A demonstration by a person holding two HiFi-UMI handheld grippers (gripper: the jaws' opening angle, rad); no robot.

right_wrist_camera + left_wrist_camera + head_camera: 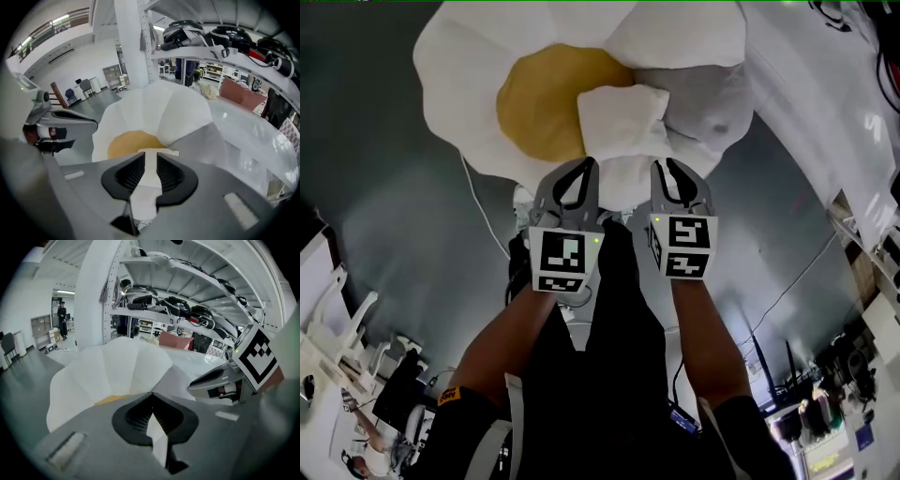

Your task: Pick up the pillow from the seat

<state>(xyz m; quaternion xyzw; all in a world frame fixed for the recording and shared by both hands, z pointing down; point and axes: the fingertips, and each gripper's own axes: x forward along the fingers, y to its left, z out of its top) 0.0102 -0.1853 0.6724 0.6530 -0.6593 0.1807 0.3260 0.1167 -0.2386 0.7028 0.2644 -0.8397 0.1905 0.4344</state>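
A large flower-shaped pillow [581, 84] with white petals and a yellow centre [546, 105] lies spread over the grey floor ahead of me. Both grippers are at its near edge, side by side. My left gripper [581, 169] is shut on a fold of white petal, and in the left gripper view [152, 401] the fabric [157, 432] shows pinched behind the touching tips. My right gripper [672, 171] stands open; in the right gripper view [151, 161] a strip of white petal [150, 180] lies in the gap between the parted jaws. The pillow [159, 110] fills the space in front.
A white covered surface [825, 94] runs along the right. Shelves with helmets [187, 310] stand behind the pillow. A thin white cable [483, 211] crosses the floor at left. White chairs [328, 328] and cluttered gear sit at the lower corners. A person [62, 317] stands far off.
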